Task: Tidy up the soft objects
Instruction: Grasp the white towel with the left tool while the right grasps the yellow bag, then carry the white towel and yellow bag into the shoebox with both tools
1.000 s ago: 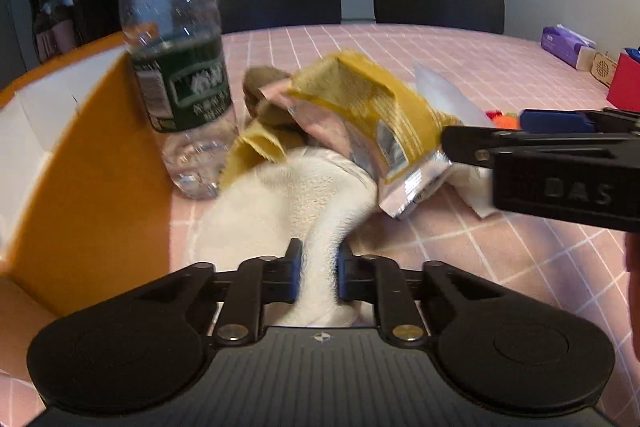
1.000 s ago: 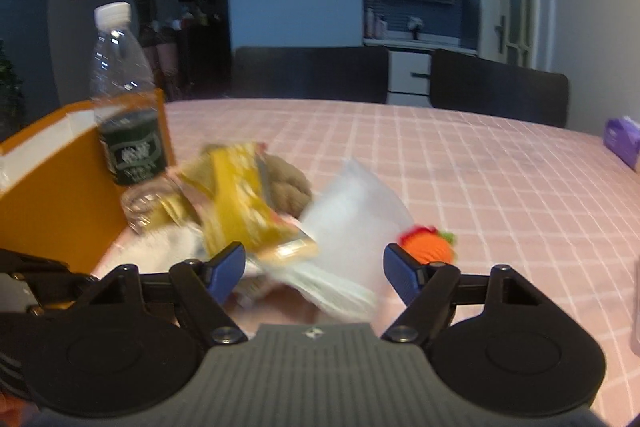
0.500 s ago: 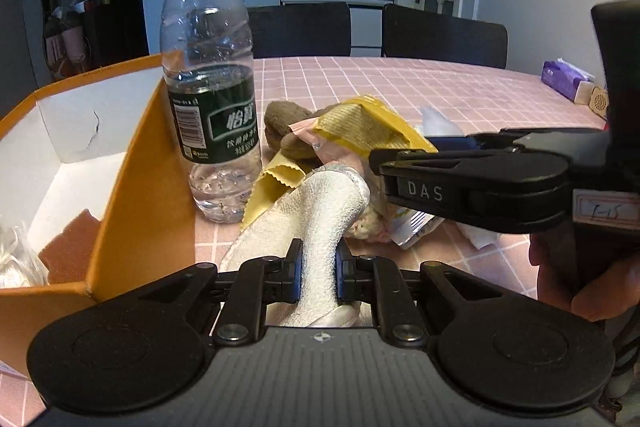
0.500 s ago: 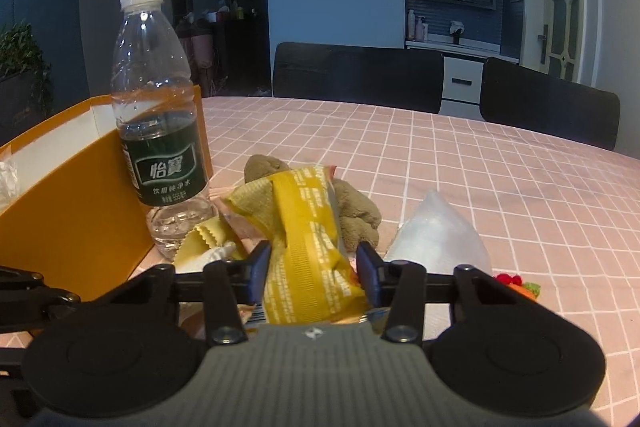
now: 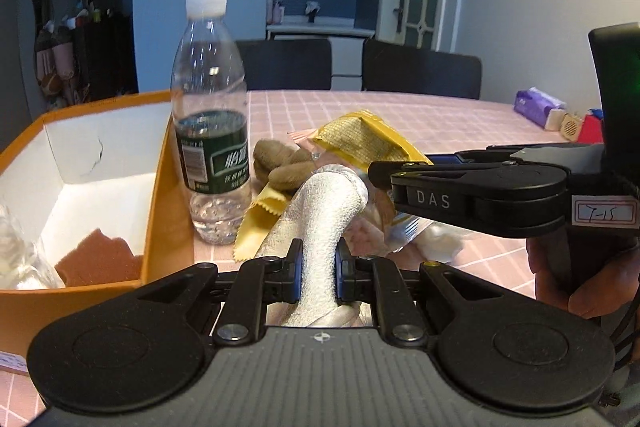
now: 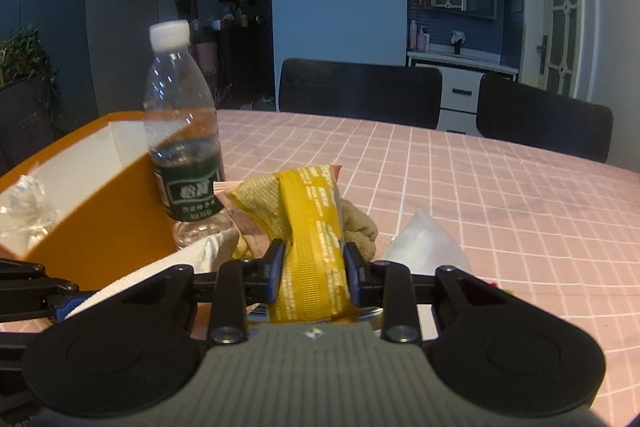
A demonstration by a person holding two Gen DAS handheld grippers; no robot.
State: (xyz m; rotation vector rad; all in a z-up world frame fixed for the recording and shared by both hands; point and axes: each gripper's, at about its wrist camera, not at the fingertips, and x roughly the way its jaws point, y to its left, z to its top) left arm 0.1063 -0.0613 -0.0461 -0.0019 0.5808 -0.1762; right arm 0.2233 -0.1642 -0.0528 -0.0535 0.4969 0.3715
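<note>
My left gripper (image 5: 317, 273) is shut on a white towel (image 5: 324, 215) and holds it up off the table. My right gripper (image 6: 314, 267) is shut on a yellow snack packet (image 6: 308, 223); it shows from the side in the left wrist view (image 5: 472, 187), with the packet (image 5: 364, 139) behind it. An orange box (image 5: 168, 211) with a white inside stands at the left, also in the right wrist view (image 6: 116, 211). A brown plush piece (image 5: 280, 163) and a yellow cloth (image 5: 260, 223) lie beside the towel.
A water bottle (image 5: 210, 119) stands right beside the box wall, also in the right wrist view (image 6: 182, 143). A brown sponge (image 5: 96, 259) and clear plastic (image 5: 16, 251) lie in the box. A white bag (image 6: 424, 243) lies right of the packet. Purple tissues (image 5: 538, 105) sit far right.
My right gripper has closed on the yellow packet and lifted it. My left gripper has raised the towel higher, and the box interior has come into view.
</note>
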